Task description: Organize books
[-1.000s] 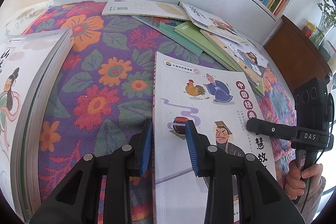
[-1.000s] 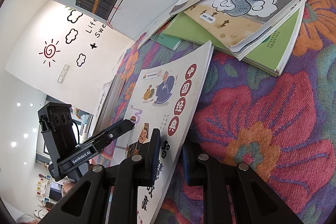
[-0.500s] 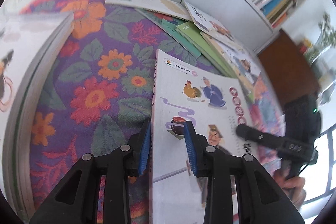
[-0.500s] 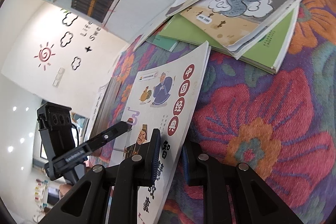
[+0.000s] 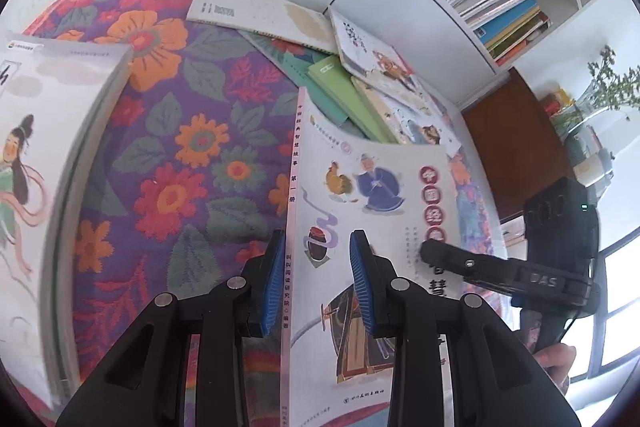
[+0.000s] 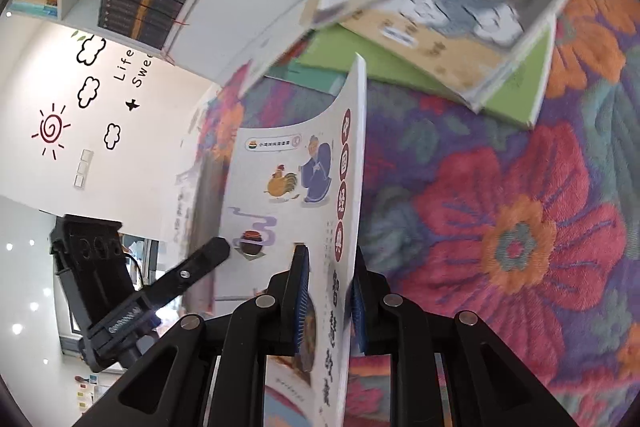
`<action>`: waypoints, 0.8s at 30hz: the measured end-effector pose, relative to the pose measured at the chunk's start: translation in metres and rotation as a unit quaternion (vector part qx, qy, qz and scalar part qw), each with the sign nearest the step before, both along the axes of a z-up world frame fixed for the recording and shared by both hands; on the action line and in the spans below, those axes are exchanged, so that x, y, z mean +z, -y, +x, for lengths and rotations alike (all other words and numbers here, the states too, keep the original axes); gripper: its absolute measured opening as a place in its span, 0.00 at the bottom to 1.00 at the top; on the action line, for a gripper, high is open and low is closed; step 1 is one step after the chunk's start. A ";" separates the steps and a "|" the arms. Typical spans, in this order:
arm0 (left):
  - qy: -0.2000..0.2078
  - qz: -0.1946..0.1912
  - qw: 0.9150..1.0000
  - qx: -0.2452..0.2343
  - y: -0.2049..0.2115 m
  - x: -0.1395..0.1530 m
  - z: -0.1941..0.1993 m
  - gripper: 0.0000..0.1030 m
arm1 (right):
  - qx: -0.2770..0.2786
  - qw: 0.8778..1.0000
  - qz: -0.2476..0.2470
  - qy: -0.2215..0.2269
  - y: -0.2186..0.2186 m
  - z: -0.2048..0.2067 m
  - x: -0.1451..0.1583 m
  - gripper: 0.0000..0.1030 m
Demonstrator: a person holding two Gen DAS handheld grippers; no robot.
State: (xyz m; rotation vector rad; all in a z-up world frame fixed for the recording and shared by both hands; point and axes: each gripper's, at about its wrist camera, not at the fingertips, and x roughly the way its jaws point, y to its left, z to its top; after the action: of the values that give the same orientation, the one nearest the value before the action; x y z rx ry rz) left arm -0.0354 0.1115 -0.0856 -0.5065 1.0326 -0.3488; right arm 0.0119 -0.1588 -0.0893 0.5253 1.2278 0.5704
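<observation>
Clenching the left tongs [image 5: 316,283] tight on the spine edge of the storybook [image 5: 372,187]. Pinching the other edge of the same book with the right tongs [image 6: 328,295], pads opening a little with the book between them. Holding it tilted up above the flowery cloth [image 5: 180,167], near the messy pile of books [image 5: 360,87] by the white shelf [image 5: 400,7]

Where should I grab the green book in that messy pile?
Take the green book by its uncovered near corner, coming in low from the flowered cloth side. It lies flat, and the picture books cover the rest, so probably clear them first.
</observation>
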 end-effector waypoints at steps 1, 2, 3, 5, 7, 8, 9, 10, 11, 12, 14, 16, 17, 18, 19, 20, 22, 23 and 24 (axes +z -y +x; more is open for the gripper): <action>0.001 -0.002 1.000 0.001 -0.003 0.004 0.001 0.28 | 0.001 1.000 -0.003 0.005 -0.003 -0.001 0.008 0.19; 0.002 -0.003 1.000 0.001 -0.006 0.010 0.002 0.28 | 0.004 1.000 -0.005 0.009 -0.007 -0.001 0.017 0.19; 0.004 -0.004 1.000 0.002 -0.008 0.016 0.002 0.28 | 0.009 1.000 -0.011 0.012 -0.011 -0.001 0.026 0.19; 0.018 -0.001 1.000 0.001 -0.014 0.032 0.002 0.29 | 0.019 1.000 -0.020 0.015 -0.022 -0.001 0.044 0.19; 0.028 -0.003 1.000 0.006 -0.024 0.048 0.002 0.29 | 0.016 1.000 -0.018 0.015 -0.029 0.000 0.056 0.19; 0.030 -0.004 1.000 0.008 -0.029 0.053 0.002 0.29 | 0.018 1.000 -0.019 0.016 -0.034 0.002 0.062 0.19; 0.033 -0.004 0.999 0.009 -0.035 0.058 0.002 0.29 | 0.019 0.999 -0.017 0.020 -0.040 0.004 0.069 0.19; 0.035 -0.006 0.999 0.012 -0.043 0.063 0.003 0.29 | 0.020 0.999 -0.017 0.022 -0.046 0.005 0.073 0.19; 0.038 -0.007 0.999 0.018 -0.052 0.068 0.003 0.30 | 0.022 0.999 -0.017 0.025 -0.053 0.006 0.078 0.19; 0.041 -0.007 0.999 0.023 -0.061 0.072 0.004 0.30 | 0.026 0.999 -0.018 0.026 -0.063 0.007 0.080 0.19; 0.043 -0.008 0.998 0.040 -0.083 0.077 0.005 0.30 | 0.041 0.999 -0.026 0.025 -0.085 0.010 0.083 0.19; 0.042 0.000 0.998 0.051 -0.104 0.078 0.006 0.30 | 0.055 0.998 -0.027 0.025 -0.111 0.013 0.082 0.19; 0.042 0.006 0.998 0.052 -0.113 0.077 0.005 0.31 | 0.062 0.997 -0.029 0.028 -0.121 0.015 0.081 0.19; 0.042 0.012 0.998 0.053 -0.121 0.077 0.006 0.31 | 0.070 0.997 -0.031 0.033 -0.134 0.015 0.079 0.19; 0.044 0.018 0.997 0.062 -0.133 0.075 0.005 0.31 | 0.075 0.996 -0.028 0.034 -0.143 0.015 0.076 0.19; 0.045 0.021 0.996 0.070 -0.141 0.074 0.004 0.32 | 0.080 0.996 -0.021 0.036 -0.153 0.017 0.072 0.19; 0.047 0.019 0.995 0.088 -0.163 0.068 0.003 0.32 | 0.094 0.995 -0.005 0.039 -0.171 0.021 0.062 0.19; 0.048 0.017 0.994 0.097 -0.172 0.067 0.003 0.32 | 0.099 0.994 0.008 0.039 -0.180 0.024 0.057 0.19; 0.049 0.014 0.993 0.103 -0.182 0.064 0.001 0.32 | 0.105 0.994 0.018 0.037 -0.188 0.027 0.050 0.19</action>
State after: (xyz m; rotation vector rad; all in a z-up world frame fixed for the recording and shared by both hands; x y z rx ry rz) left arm -0.0340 0.2932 -0.0216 -0.5594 0.8802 -0.1729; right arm 0.0386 0.0295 -0.0394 0.4041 1.2112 0.7841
